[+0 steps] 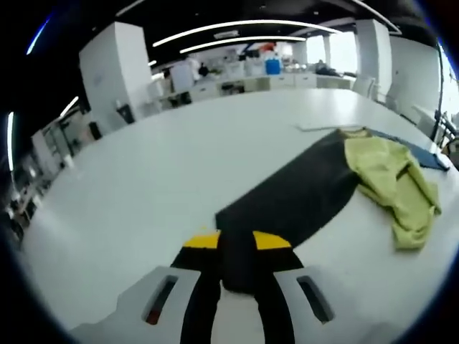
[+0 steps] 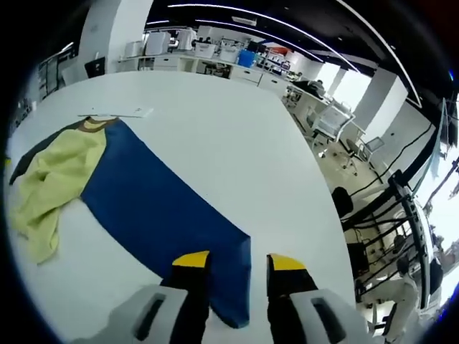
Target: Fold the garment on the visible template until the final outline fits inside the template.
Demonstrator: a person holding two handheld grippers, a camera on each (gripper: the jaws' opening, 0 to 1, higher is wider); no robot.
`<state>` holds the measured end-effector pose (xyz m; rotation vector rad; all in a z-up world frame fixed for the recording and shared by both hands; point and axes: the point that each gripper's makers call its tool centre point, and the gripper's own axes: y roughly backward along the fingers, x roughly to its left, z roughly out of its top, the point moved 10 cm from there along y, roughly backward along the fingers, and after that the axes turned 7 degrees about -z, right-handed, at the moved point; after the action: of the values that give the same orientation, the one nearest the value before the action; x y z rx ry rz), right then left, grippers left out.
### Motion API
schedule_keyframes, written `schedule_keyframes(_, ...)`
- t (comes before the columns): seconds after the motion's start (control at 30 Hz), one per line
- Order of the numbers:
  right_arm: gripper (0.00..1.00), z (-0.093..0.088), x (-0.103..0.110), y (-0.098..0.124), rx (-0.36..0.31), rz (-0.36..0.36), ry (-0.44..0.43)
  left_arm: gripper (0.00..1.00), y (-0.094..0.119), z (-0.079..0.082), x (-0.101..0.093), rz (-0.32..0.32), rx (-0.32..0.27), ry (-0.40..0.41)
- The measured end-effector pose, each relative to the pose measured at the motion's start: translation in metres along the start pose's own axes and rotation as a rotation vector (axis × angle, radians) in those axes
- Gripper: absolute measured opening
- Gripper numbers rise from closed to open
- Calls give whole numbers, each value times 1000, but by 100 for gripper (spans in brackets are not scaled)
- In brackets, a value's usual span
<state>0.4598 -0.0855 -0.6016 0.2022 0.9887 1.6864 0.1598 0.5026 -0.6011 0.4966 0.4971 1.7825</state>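
White table [image 1: 143, 186] sat in an open lab. Blue bin [image 1: 273, 66] stood on the far benches; office chairs [image 2: 337, 118] beside the table.

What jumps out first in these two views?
A crumpled yellow-green garment lies on a big white table, bunched over the far end of a flat dark mat that looks black in the left gripper view and blue in the right. Each gripper sits at a near corner of that mat: the left gripper and right gripper, jaws apart.
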Motion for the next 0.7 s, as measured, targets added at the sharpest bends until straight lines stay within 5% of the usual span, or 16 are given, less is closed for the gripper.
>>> schedule_keyframes(0.37, 51, 7, 59, 47, -96, 250, 56, 31, 17, 20, -61, -240, -72, -137)
schedule_keyframes(0.7, 52, 10, 116, 82, -139, 468, 142, 39, 22, 16, -98, -394, -85, -103)
